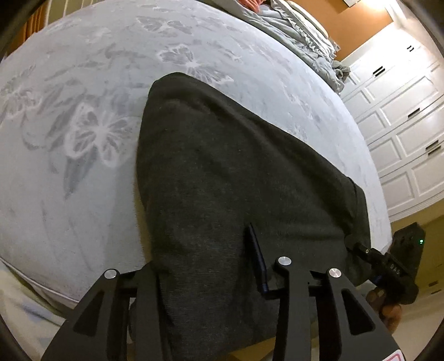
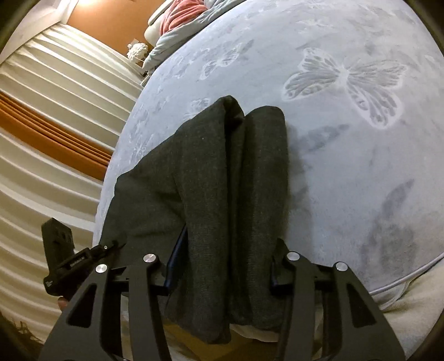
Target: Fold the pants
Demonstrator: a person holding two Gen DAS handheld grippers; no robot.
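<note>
Dark grey pants (image 1: 222,180) lie on a pale blue bedspread with butterflies (image 1: 83,138), hanging over the near edge of the bed. My left gripper (image 1: 205,266) stands open with the pants' cloth between its fingers. In the right wrist view the pants (image 2: 216,172) show as a thick roll with two folded lobes. My right gripper (image 2: 224,266) is open around that bundle, its fingers on either side. Each gripper shows in the other's view: the right one (image 1: 388,266) at the pants' right end, the left one (image 2: 72,258) at the left end.
Rumpled grey bedding (image 1: 305,36) and a pink cloth (image 2: 183,14) lie at the head of the bed. White panelled closet doors (image 1: 402,125) stand to the right of the bed. White and orange curtains (image 2: 55,133) hang on the other side.
</note>
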